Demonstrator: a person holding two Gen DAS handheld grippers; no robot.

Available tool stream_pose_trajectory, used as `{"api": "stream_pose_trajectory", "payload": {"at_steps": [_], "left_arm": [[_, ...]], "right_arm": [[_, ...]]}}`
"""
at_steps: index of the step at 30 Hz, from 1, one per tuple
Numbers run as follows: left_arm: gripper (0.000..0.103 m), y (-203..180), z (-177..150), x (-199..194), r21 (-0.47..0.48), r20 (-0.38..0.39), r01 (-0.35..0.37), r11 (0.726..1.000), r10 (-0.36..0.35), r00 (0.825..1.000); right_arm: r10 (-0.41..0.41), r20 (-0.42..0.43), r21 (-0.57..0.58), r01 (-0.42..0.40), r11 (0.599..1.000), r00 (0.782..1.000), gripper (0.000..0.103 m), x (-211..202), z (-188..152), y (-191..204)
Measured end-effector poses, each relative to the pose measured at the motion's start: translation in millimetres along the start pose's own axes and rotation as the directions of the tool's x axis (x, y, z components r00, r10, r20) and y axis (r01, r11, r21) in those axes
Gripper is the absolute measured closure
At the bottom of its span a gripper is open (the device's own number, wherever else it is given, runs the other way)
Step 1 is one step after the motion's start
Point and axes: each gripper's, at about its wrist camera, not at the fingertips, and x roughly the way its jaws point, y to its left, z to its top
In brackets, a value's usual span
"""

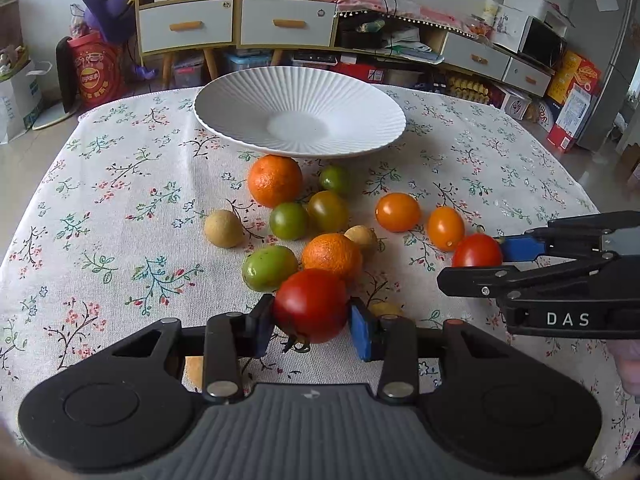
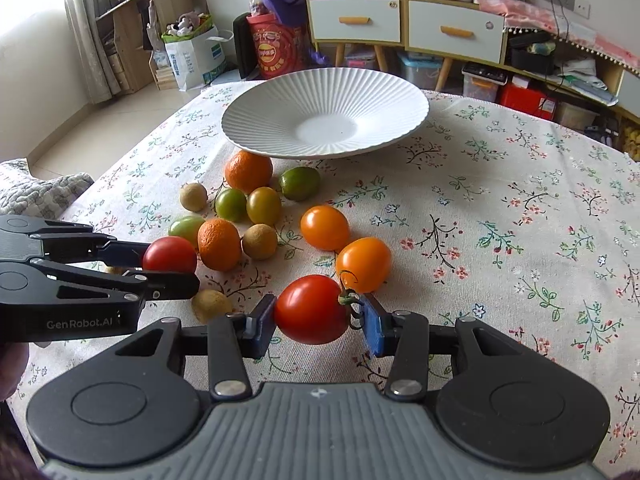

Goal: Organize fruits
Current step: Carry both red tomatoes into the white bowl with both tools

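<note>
My left gripper (image 1: 312,322) is shut on a red tomato (image 1: 311,300), with both blue pads pressed on its sides just above the floral tablecloth. My right gripper (image 2: 316,322) is shut on a second red tomato (image 2: 310,304) that has a green stem. Each gripper shows in the other's view: the right gripper (image 1: 474,264) at the right edge, the left gripper (image 2: 168,268) at the left edge. The white ribbed plate (image 1: 224,92) (image 2: 248,108) stands empty beyond the fruit.
Loose fruit lies between the grippers and the plate: two oranges (image 1: 275,180) (image 1: 332,255), green tomatoes (image 1: 288,221), two orange-yellow tomatoes (image 1: 398,212) (image 2: 363,264) and small brown longans (image 1: 223,228). The tablecloth (image 1: 120,184) covers the table; cabinets and boxes stand behind.
</note>
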Motion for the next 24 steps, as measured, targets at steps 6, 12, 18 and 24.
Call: {"api": "stream_pose_trajectory", "payload": {"at_steps": [6,12,18,24], "left_arm": [[0.067,-4.6,12.0,-7.6,-0.001,0.029,-0.004,1.0,0.004,1.0],[0.067,-4.7,30.6,-14.4,-0.029,0.083,-0.014,0.999,0.016,0.996],[0.067,-4.8,50.0,-7.9,-0.038,0.107,-0.034,0.999,0.038,0.993],[0.067,0.2,75.2,7.2,-0.045,0.111,-0.015,0.999,0.02,0.994]], "right_arm": [[-0.011,0.03,0.006,0.011,1.0,1.0,0.062,-7.1,14.8,0.1],[0.008,0.046,0.055,-0.01,0.998,0.999,0.062,-5.7,39.1,-1.6],[0.007,0.078,0.079,-0.013,0.997,0.997,0.062,0.2,63.9,-5.1],[0.041,0.095,0.07,-0.048,0.996,0.995,0.062,13.7,85.4,-7.2]]}}
